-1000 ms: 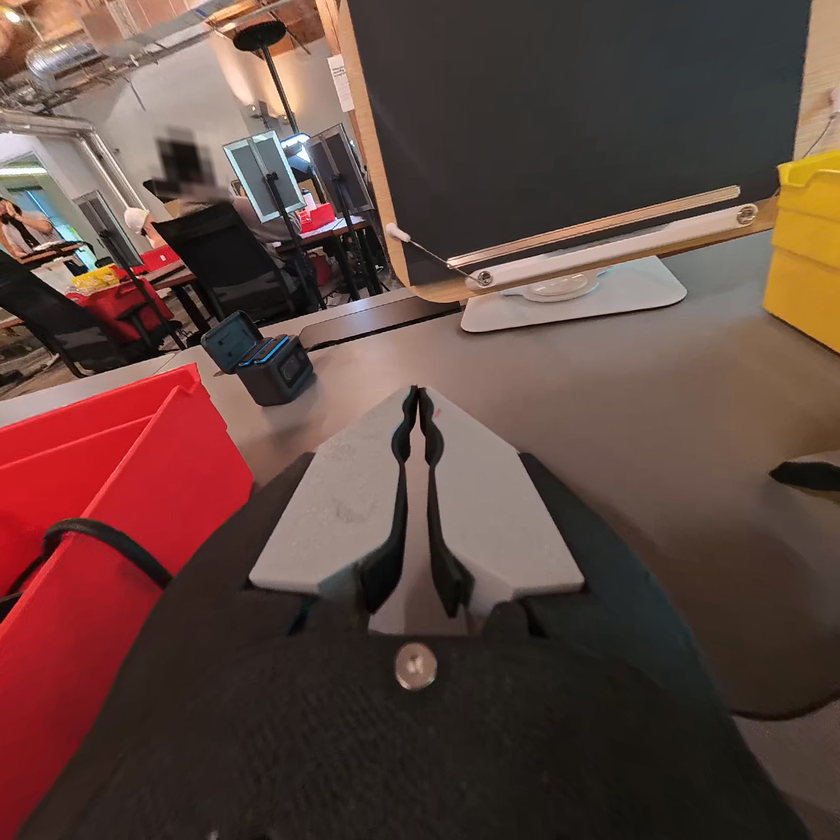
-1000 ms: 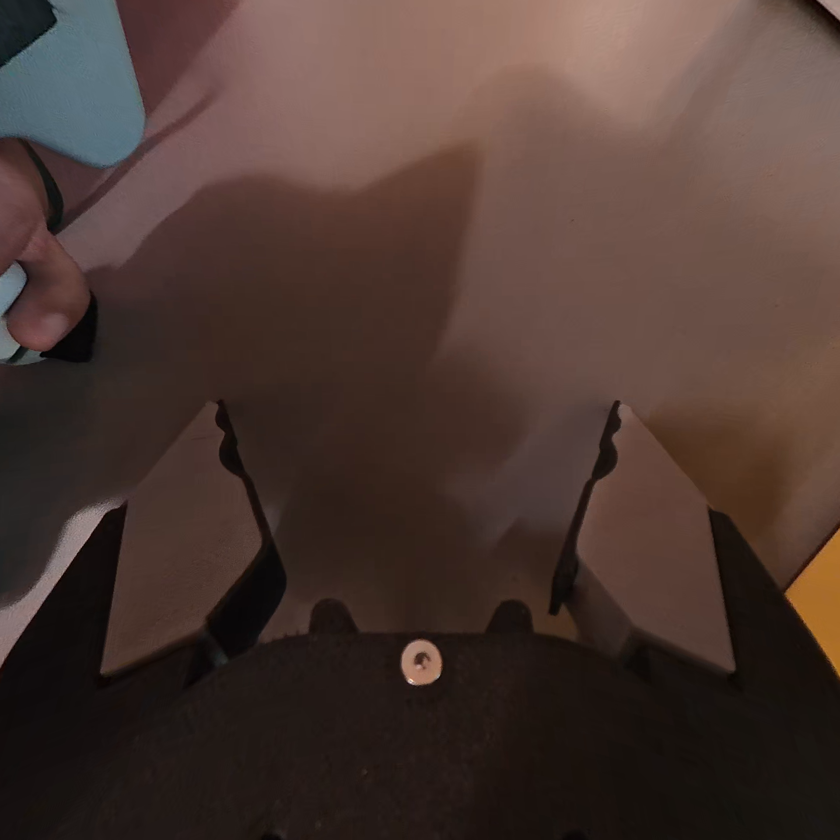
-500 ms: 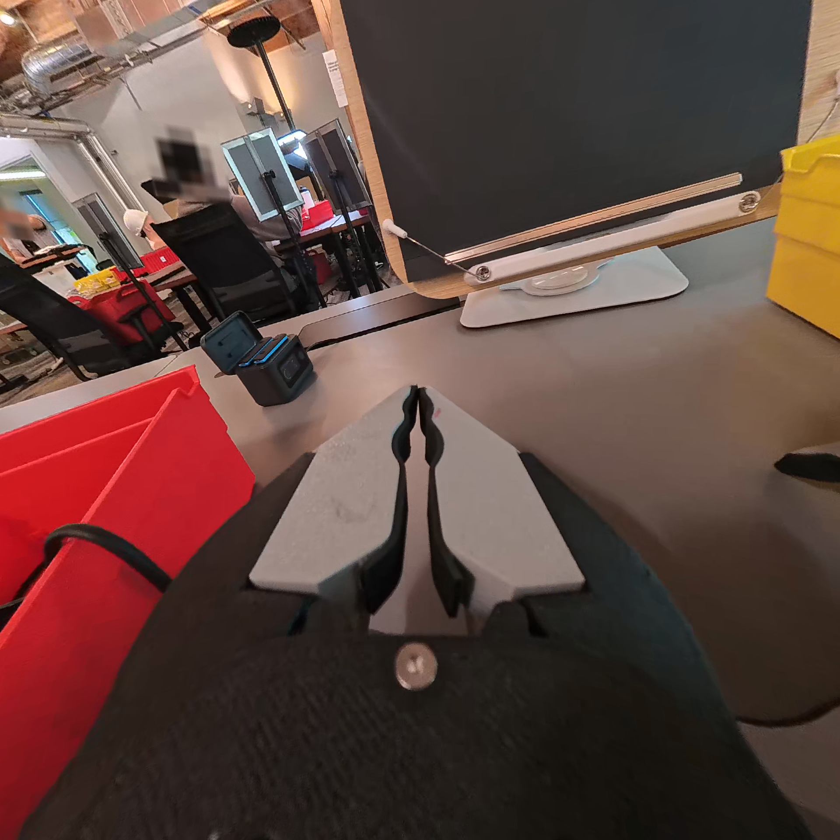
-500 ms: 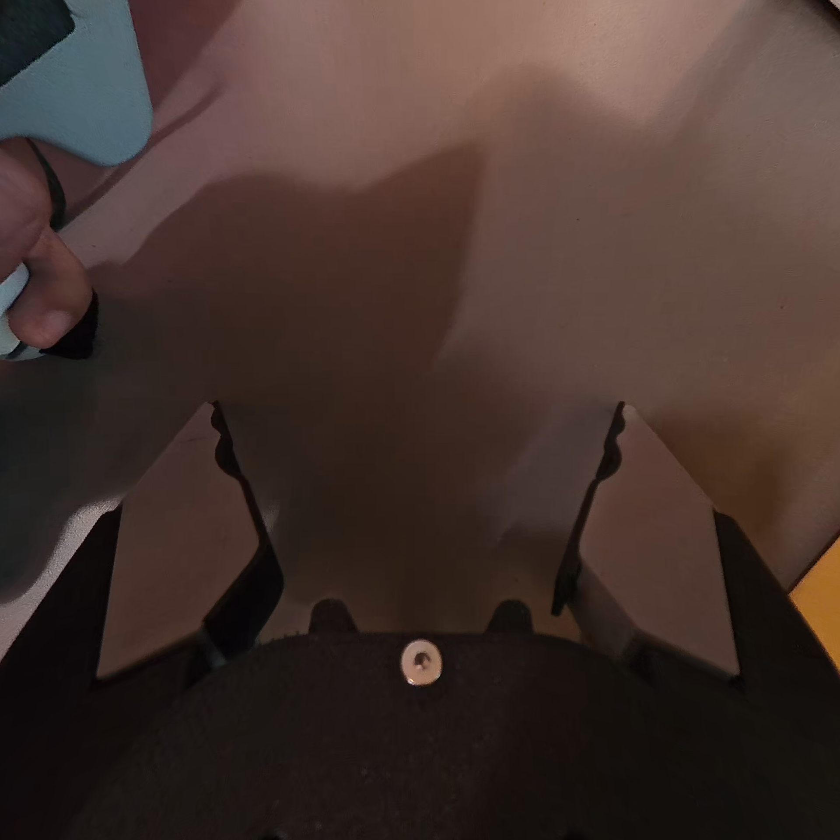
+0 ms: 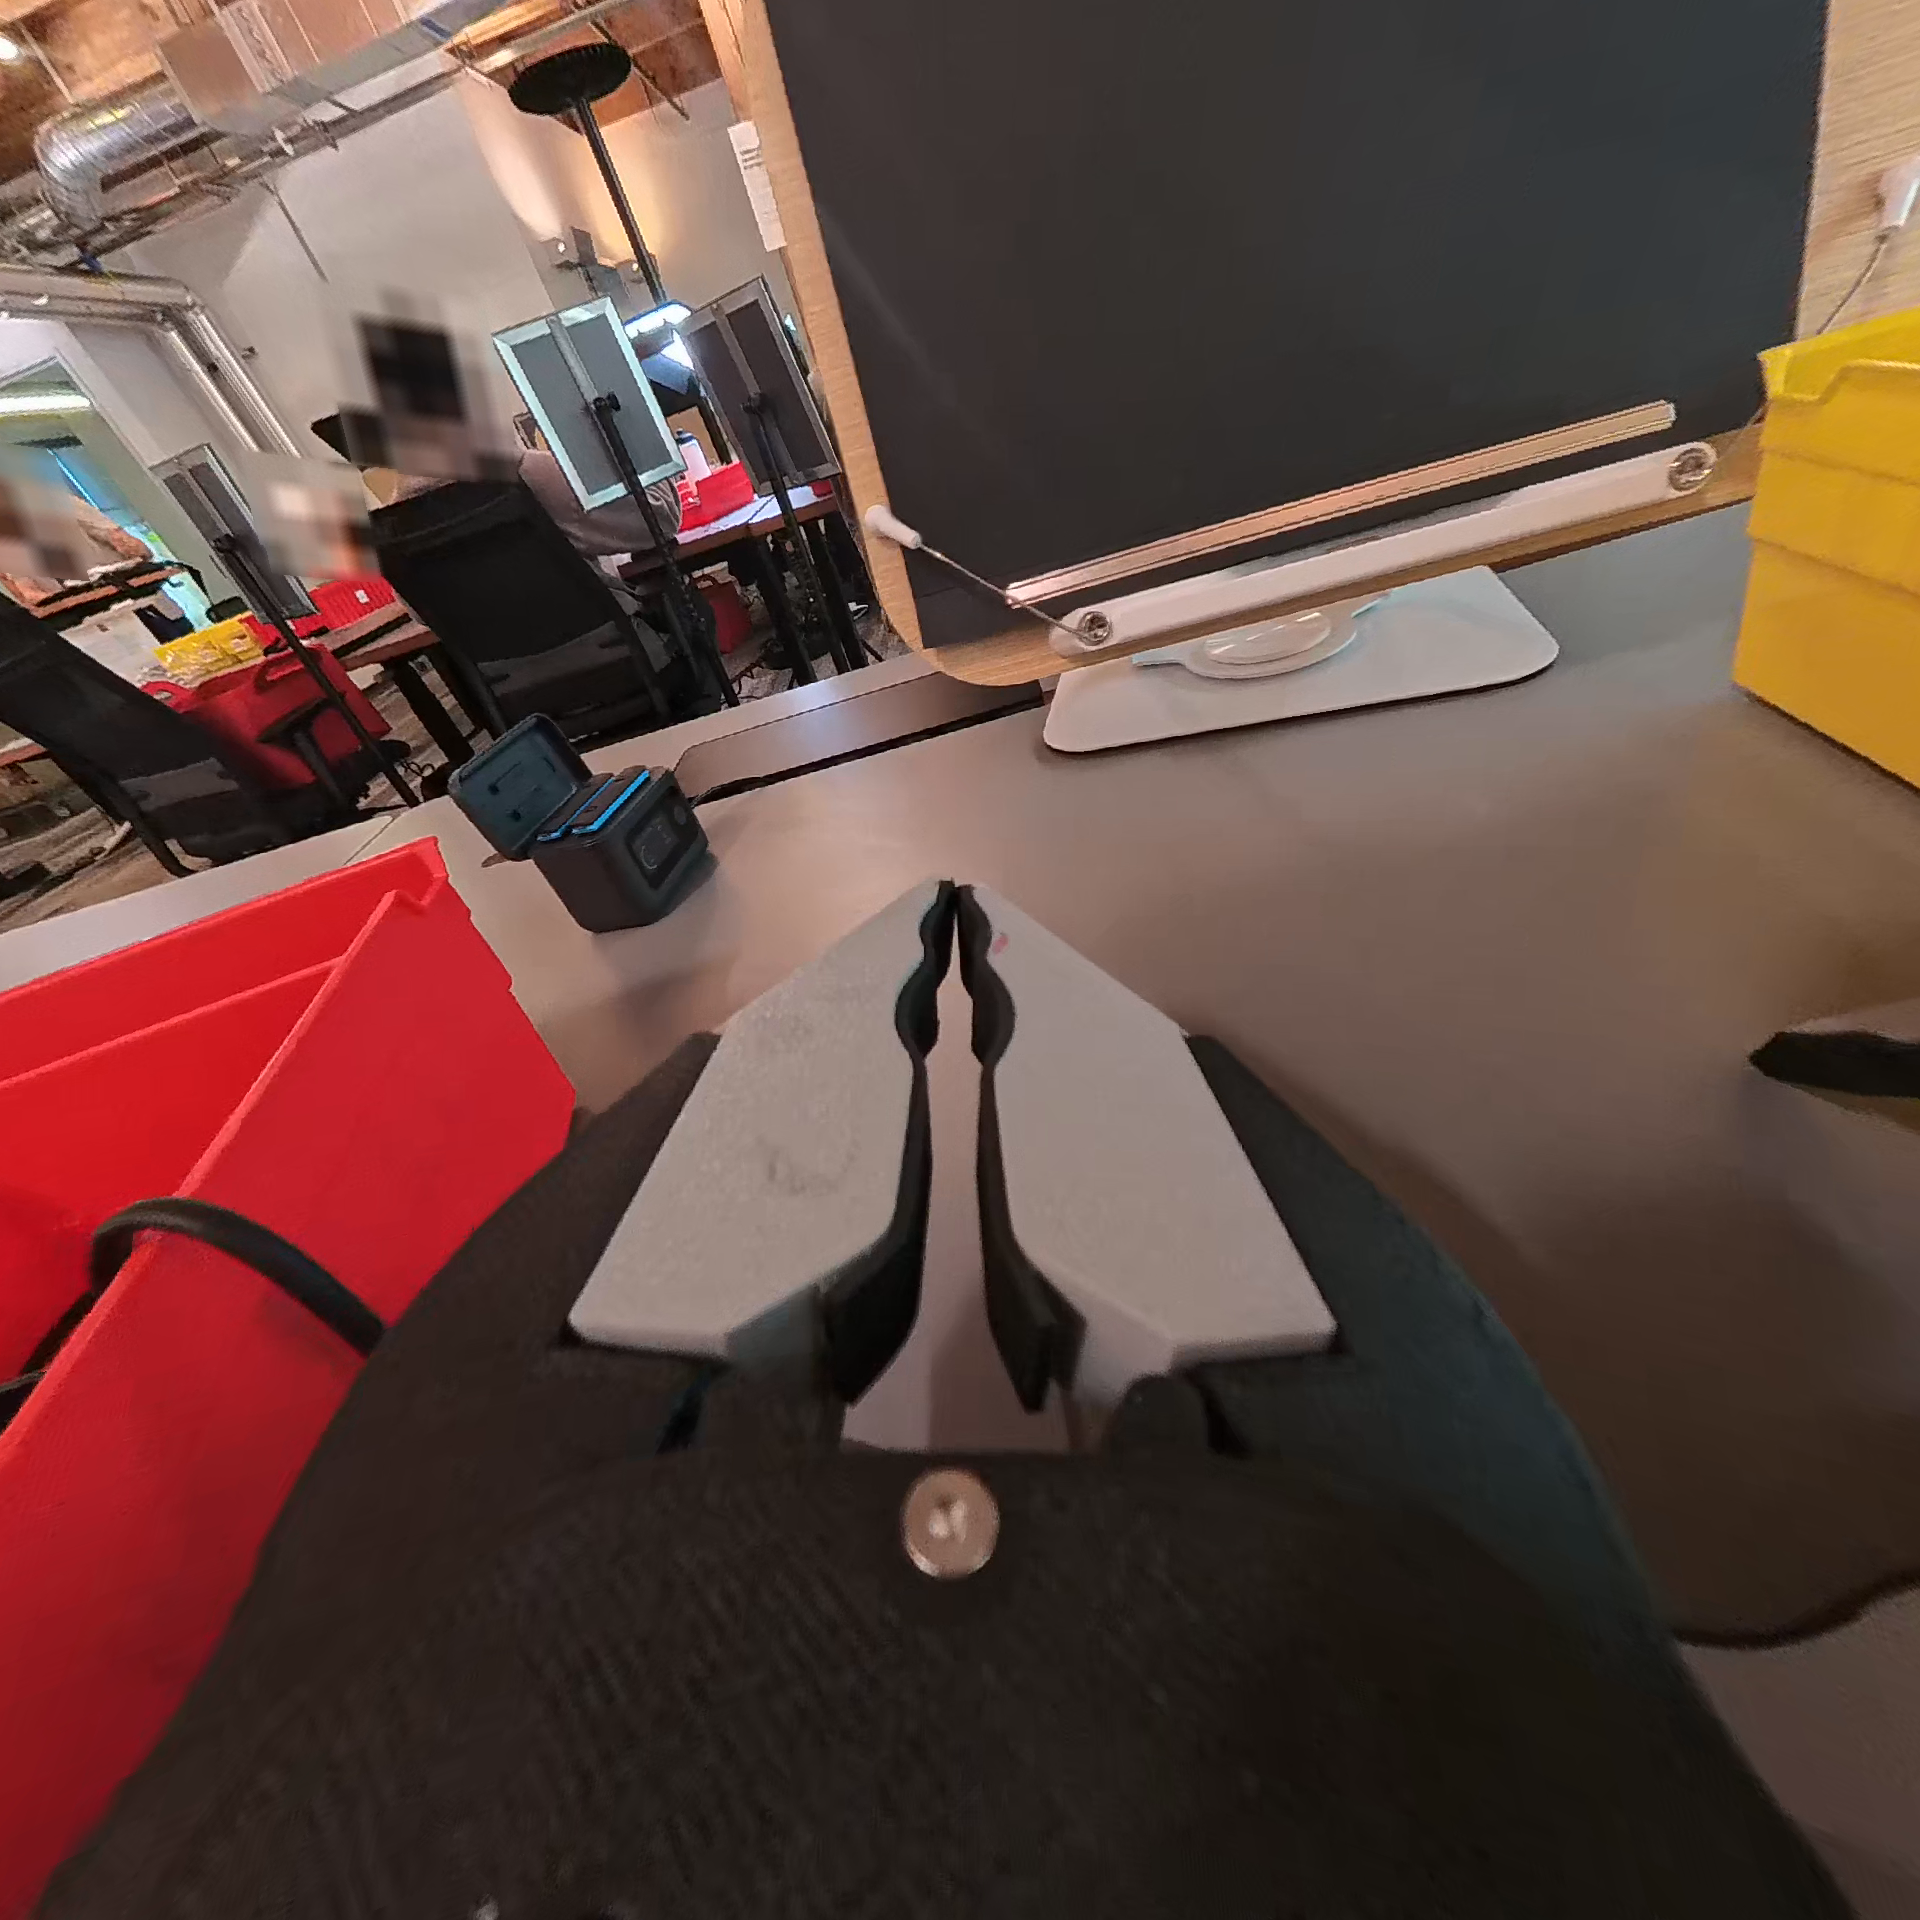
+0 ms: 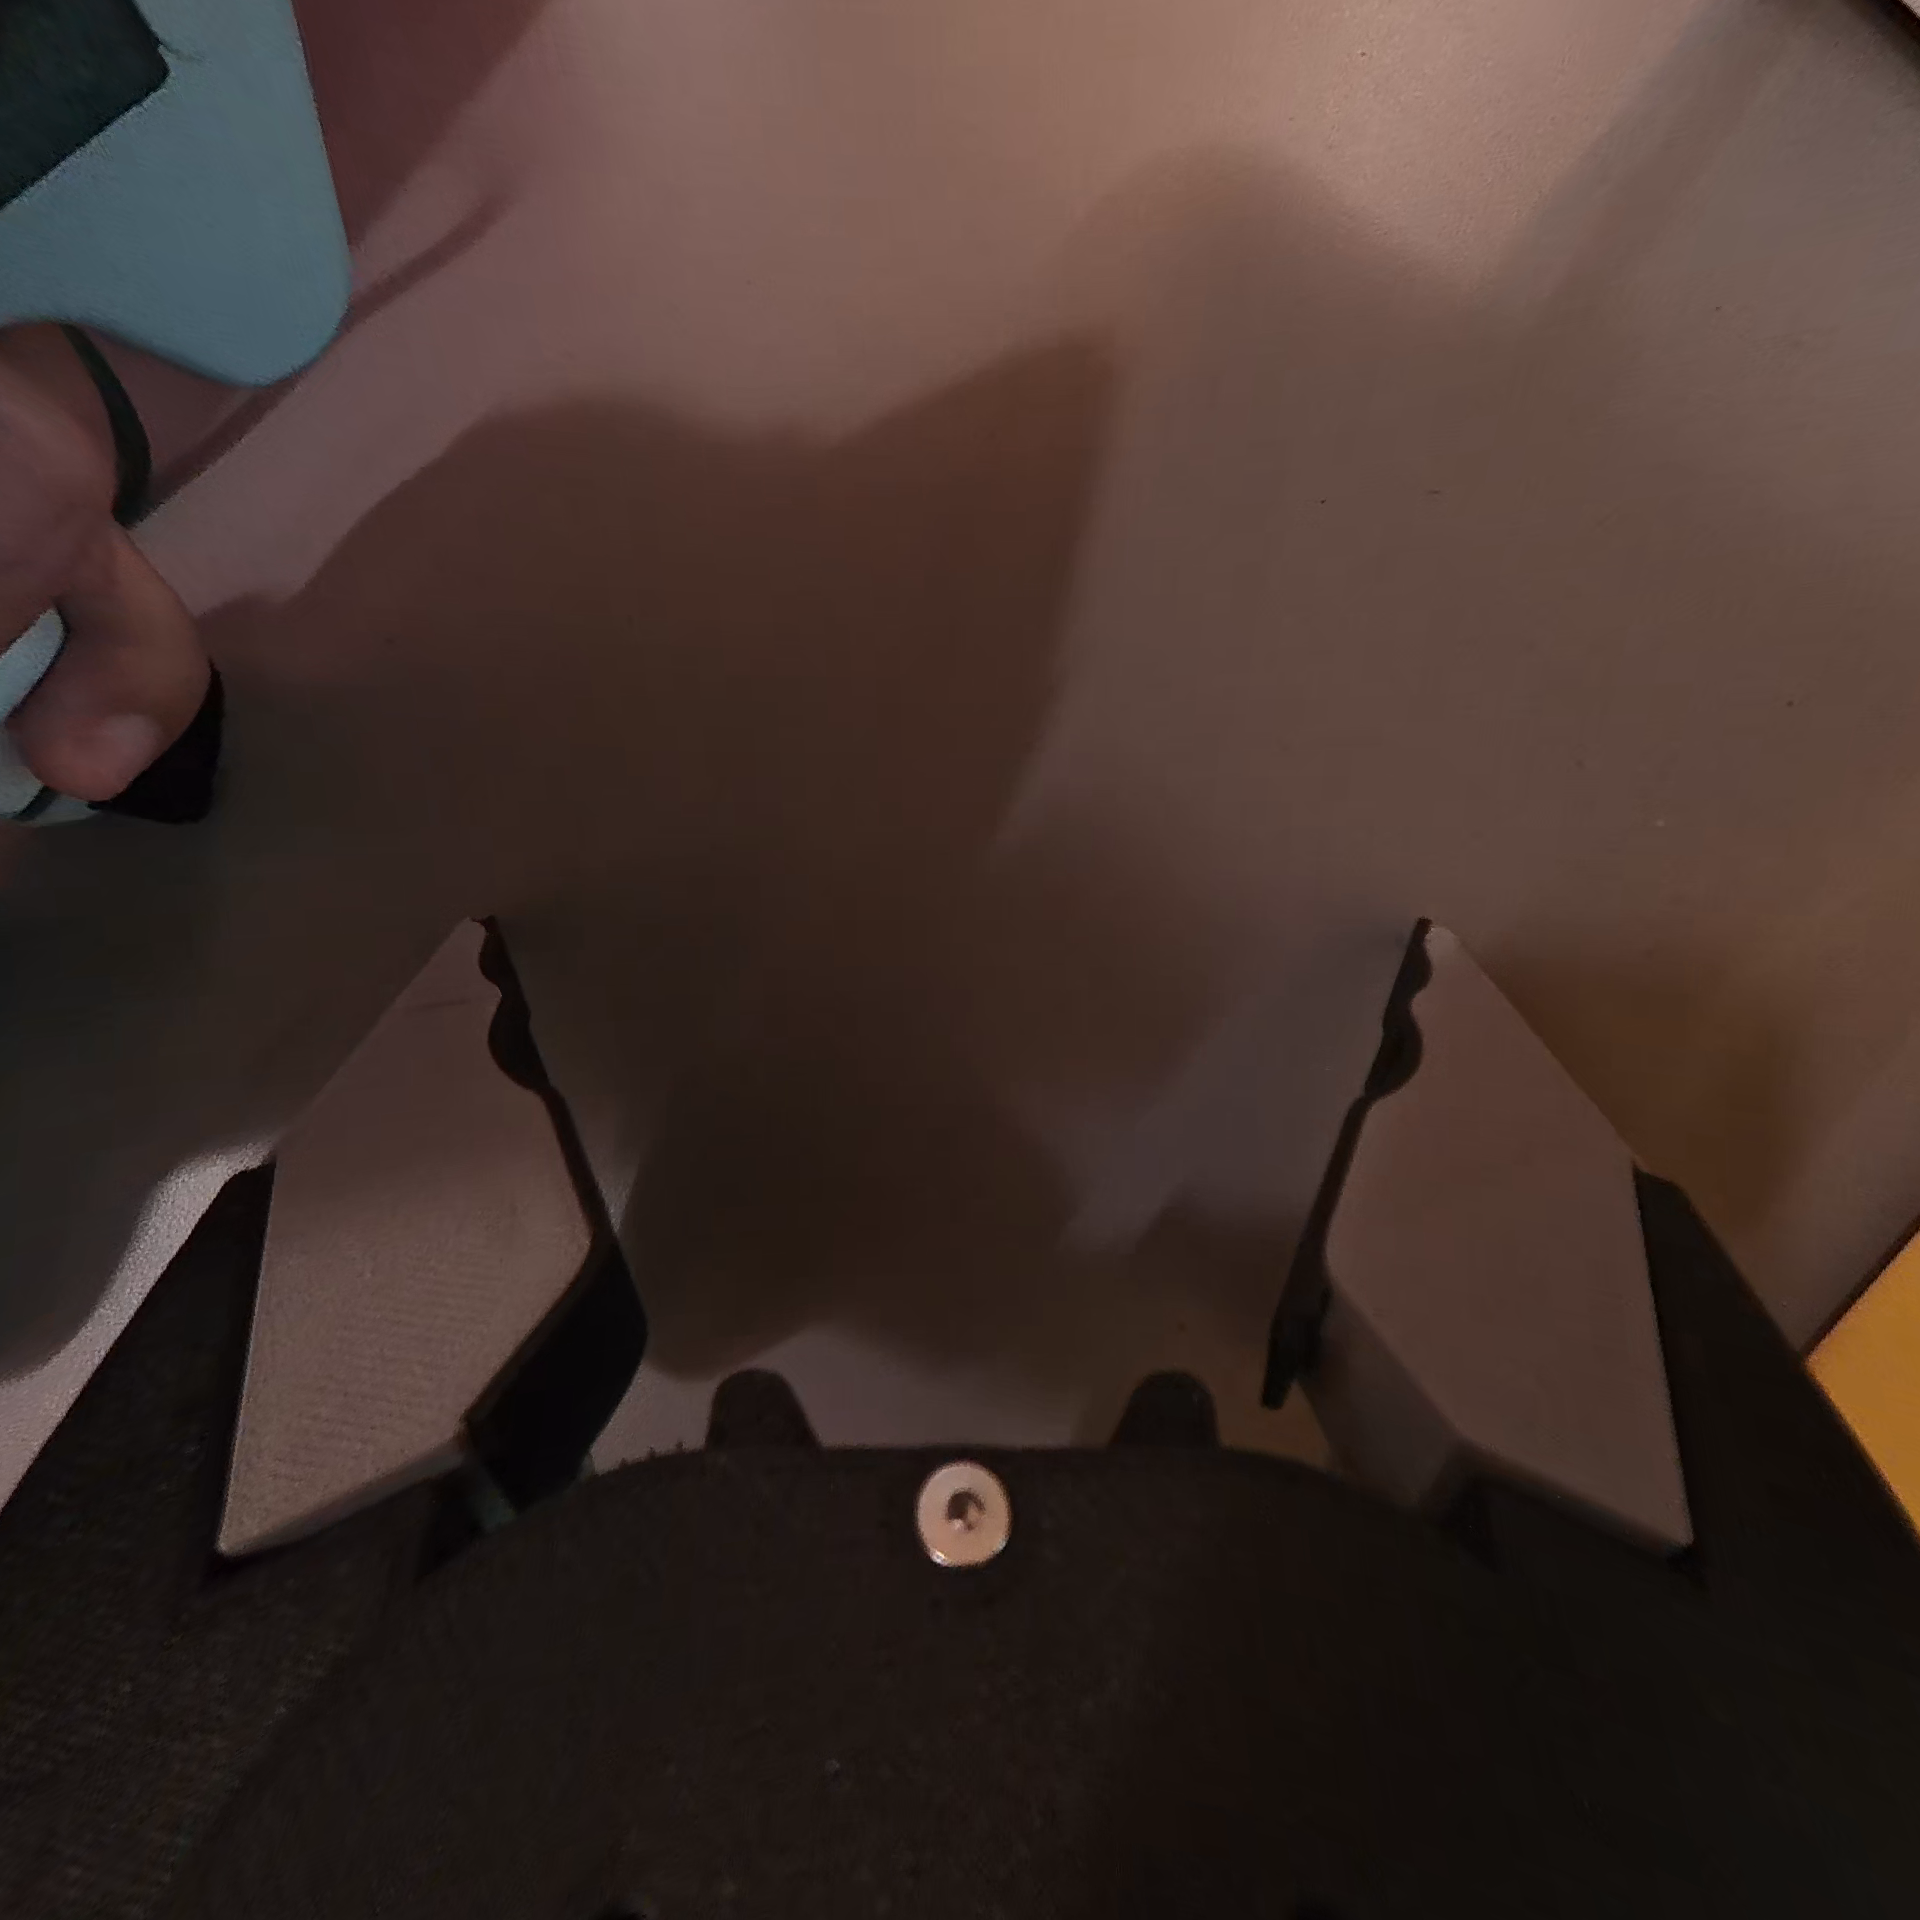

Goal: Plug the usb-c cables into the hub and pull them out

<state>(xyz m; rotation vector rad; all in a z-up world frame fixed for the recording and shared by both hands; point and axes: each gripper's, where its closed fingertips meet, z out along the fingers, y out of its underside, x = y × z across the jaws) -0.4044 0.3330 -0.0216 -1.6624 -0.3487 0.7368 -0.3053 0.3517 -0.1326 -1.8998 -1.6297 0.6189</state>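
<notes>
Neither the hub nor a plug shows in either view. The one cable (image 5: 239, 1262) in sight is black and loops over the wall of a red bin (image 5: 312, 1091) at the left of the left wrist view; whether it is one of the usb-c cables cannot be told.

The left tongs (image 5: 956, 904) are clenched, tips nearly touching, with nothing between them. They hang low over the grey worktop (image 5: 1299, 883), just right of the red bin. Beyond the tips, a small dark case (image 5: 613, 831) with blue trim stands on the worktop with its lid up. Farther back, a large dark board (image 5: 1299, 260) with a wood edge leans over a white base (image 5: 1299, 675). A yellow bin (image 5: 1839, 561) stands at the right edge. A black part shows at the right, too cut off to tell what it is.

The right tongs (image 6: 956, 925) are released, fingers (image 6: 416, 1247) wide apart, pointing down at bare, shadowed worktop (image 6: 1351, 416). At that view's left edge, a hand (image 6: 83, 644) grips a pale blue handle (image 6: 156, 239). A strip of yellow shows at the lower right edge.

In the room behind, there are black chairs, desks, monitors on stands and seated people.
</notes>
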